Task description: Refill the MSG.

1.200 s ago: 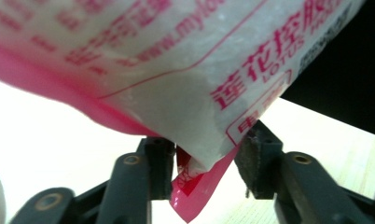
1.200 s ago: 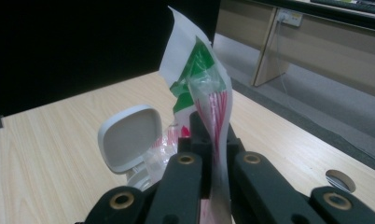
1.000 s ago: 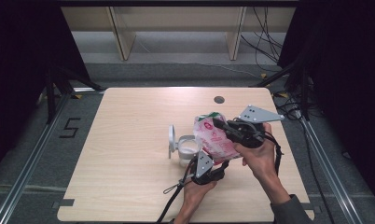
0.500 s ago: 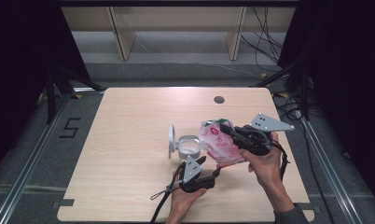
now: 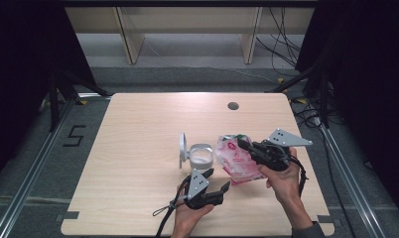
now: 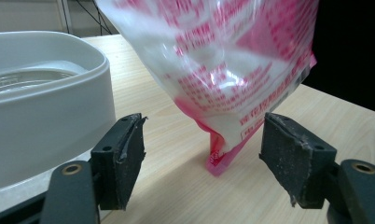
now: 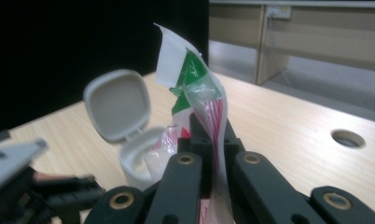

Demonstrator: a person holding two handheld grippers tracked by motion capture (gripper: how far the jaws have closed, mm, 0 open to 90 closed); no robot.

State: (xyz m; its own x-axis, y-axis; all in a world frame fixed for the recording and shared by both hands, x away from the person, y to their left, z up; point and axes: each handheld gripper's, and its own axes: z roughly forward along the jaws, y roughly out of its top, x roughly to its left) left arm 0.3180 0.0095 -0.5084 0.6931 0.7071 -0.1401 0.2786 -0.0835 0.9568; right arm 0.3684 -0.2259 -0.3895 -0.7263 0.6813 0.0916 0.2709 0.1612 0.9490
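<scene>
A pink-and-white printed plastic bag [image 5: 237,161] hangs upright over the table, right of centre. My right gripper [image 5: 243,145] is shut on its upper part; its jaws pinch the film [image 7: 209,107] below the green-and-white top. The bag's bottom corner [image 6: 223,154] touches the wood. My left gripper [image 5: 217,179] is near the front edge. Its jaws have just been opening, and its pads [image 6: 122,158] stand clear of the corner between them. Left of the bag stands a white container [image 5: 200,154] with its hinged lid [image 5: 182,148] up.
A round cable hole [image 5: 232,105] sits in the far right part of the wooden table [image 5: 138,148]. Dark frames and cables [image 5: 306,111] flank the table on the floor. Shelf legs stand beyond the far edge.
My left gripper has drawn back from the bag's bottom and its jaws have spread. My right hand has lowered the bag until its corner rests on the table.
</scene>
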